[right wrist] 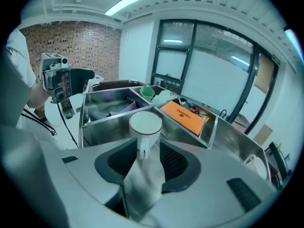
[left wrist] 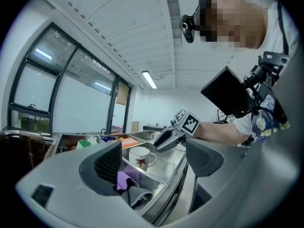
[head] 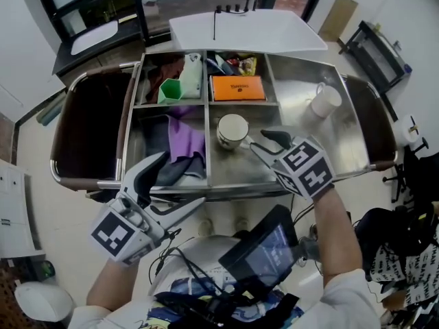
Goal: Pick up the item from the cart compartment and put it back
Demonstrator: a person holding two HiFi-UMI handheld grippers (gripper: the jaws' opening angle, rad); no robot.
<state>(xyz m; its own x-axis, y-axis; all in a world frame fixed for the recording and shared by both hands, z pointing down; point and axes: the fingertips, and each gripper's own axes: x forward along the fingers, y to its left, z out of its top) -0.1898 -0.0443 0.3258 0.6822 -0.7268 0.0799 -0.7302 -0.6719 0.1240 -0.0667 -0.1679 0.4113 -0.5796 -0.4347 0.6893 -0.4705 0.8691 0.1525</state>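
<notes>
Head view steeply above cart (head: 295, 88) — gripper views low, close, mug (head: 232, 130) in all.

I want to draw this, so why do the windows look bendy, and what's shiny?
Left gripper view: the wide lens bows the window frames and blackens the corners. Right gripper view: same bulge, and the ceiling lamp glares white. Head view: the steel cart shines with soft reflections.
</notes>
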